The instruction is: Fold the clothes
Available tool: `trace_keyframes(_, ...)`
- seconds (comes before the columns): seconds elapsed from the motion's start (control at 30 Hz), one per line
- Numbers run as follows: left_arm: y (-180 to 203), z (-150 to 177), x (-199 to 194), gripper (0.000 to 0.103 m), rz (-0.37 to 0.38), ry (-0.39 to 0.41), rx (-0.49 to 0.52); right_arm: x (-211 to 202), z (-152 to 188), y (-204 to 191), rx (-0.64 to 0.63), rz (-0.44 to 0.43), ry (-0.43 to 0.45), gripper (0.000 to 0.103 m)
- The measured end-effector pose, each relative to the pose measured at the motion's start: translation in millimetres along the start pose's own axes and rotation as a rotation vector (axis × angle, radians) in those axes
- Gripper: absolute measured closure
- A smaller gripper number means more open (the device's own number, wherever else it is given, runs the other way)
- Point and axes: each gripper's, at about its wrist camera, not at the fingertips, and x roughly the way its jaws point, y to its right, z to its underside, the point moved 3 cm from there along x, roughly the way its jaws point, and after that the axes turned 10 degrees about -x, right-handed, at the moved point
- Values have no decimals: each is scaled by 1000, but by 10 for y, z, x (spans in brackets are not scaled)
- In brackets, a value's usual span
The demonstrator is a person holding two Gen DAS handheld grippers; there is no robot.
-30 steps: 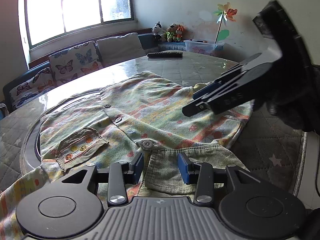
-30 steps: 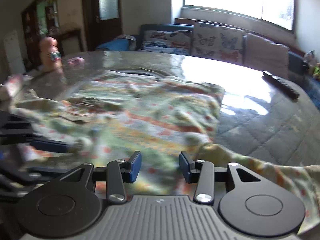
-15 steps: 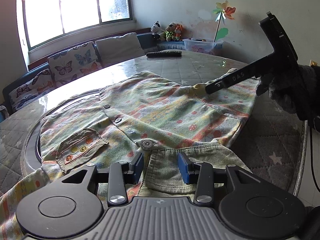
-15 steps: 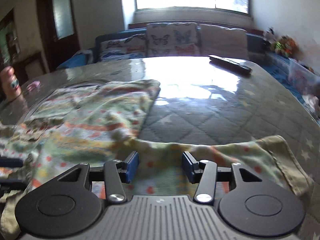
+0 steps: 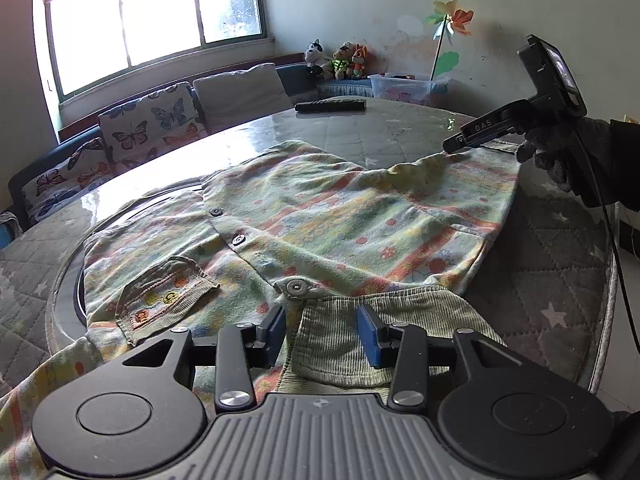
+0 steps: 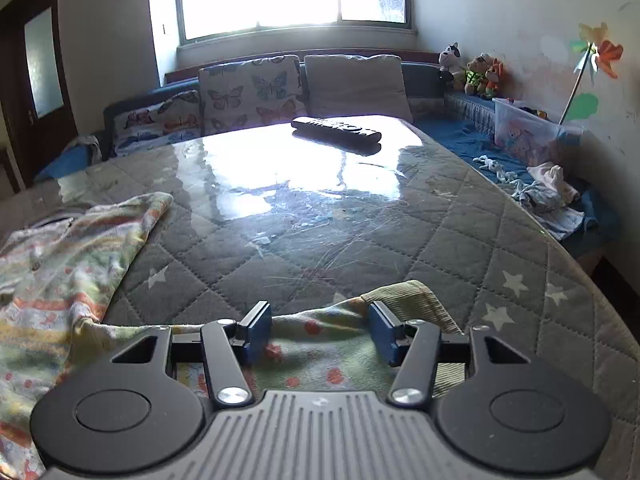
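A small pastel-striped button shirt (image 5: pixel 320 216) with a corduroy collar (image 5: pixel 360 332) and chest pocket (image 5: pixel 164 300) lies spread on the round quilted table. My left gripper (image 5: pixel 322 334) is open, its jaws on either side of the collar. My right gripper (image 6: pixel 320 334) is open over the shirt's sleeve (image 6: pixel 328 344), near its corduroy cuff (image 6: pixel 404 294). From the left wrist view the right gripper (image 5: pixel 460 144) shows at the far right, low over the stretched-out sleeve end.
A black remote (image 6: pixel 336 130) lies at the table's far side. The quilted table cover (image 6: pixel 360 240) stretches beyond the sleeve. A sofa with butterfly cushions (image 6: pixel 252 92) stands behind. A plastic box (image 6: pixel 528 136) and loose clothes (image 6: pixel 544 192) lie to the right.
My right gripper has swung away from the shirt's body to the right, out along the sleeve to its cuff end. My left gripper has stayed at the collar.
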Motion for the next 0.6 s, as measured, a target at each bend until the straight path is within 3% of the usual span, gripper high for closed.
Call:
trace_keyframes(0.13,10,-15,-3,57,-12,-5,8,-80,23,36,20,-8,15,46)
trace_keyframes(0.6,56,-290,-154,36,-38,78,43,-472,400,394,91,163,-8,44)
